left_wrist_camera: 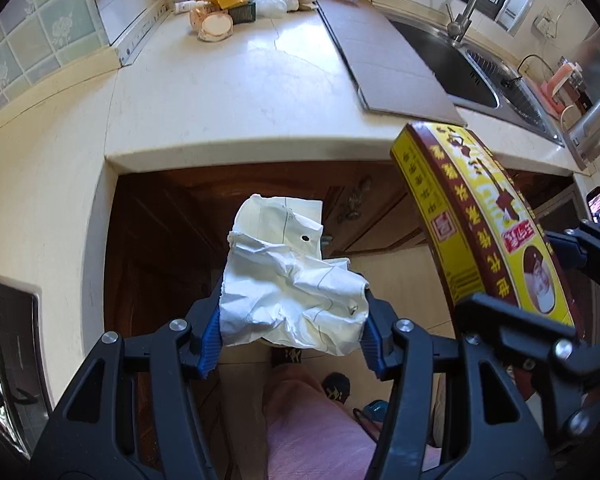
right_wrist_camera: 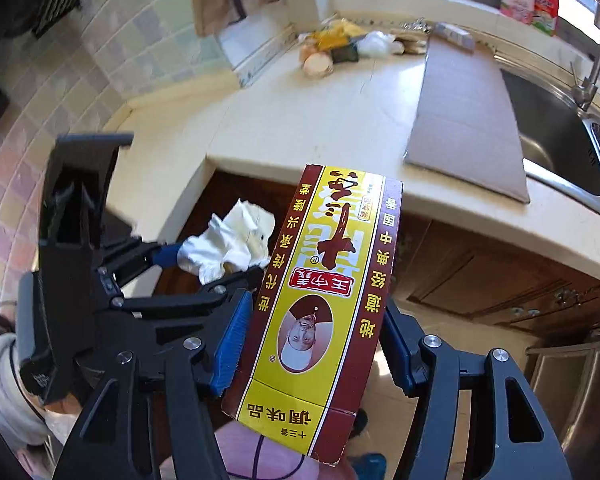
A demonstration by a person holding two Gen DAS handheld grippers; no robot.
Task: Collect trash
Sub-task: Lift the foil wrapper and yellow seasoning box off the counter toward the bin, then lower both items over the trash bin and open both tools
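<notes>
Cream stone countertop [left_wrist_camera: 228,92] is seen running along a tiled kitchen wall, with a steel sink [left_wrist_camera: 480,80] at the far right, a flat sheet of cardboard [left_wrist_camera: 384,60] laid beside the sink, and dark wooden cabinet doors [right_wrist_camera: 480,272] below the counter edge. More clutter, apparently wrappers and a round lidded tub [left_wrist_camera: 216,26], is left in the far corner of the counter.

Both pieces of trash are held off the counter, out in front of the cabinets and above the floor. A yellow-and-maroon seasoning box [right_wrist_camera: 320,300] is clamped across its narrow sides by the right gripper [right_wrist_camera: 312,344], whose jaws are set fairly wide on it. The carton is judged light, probably empty, and stiff only along its edges; it is best gripped low on the long sides, since a hard squeeze on the faces would likely crush it.

To the left, a crumpled white paper [left_wrist_camera: 288,280] is pinched between the blue pads of the left gripper [left_wrist_camera: 292,340], jaws about half closed. It is judged near weightless and soft, so any bunched part can be taken.
</notes>
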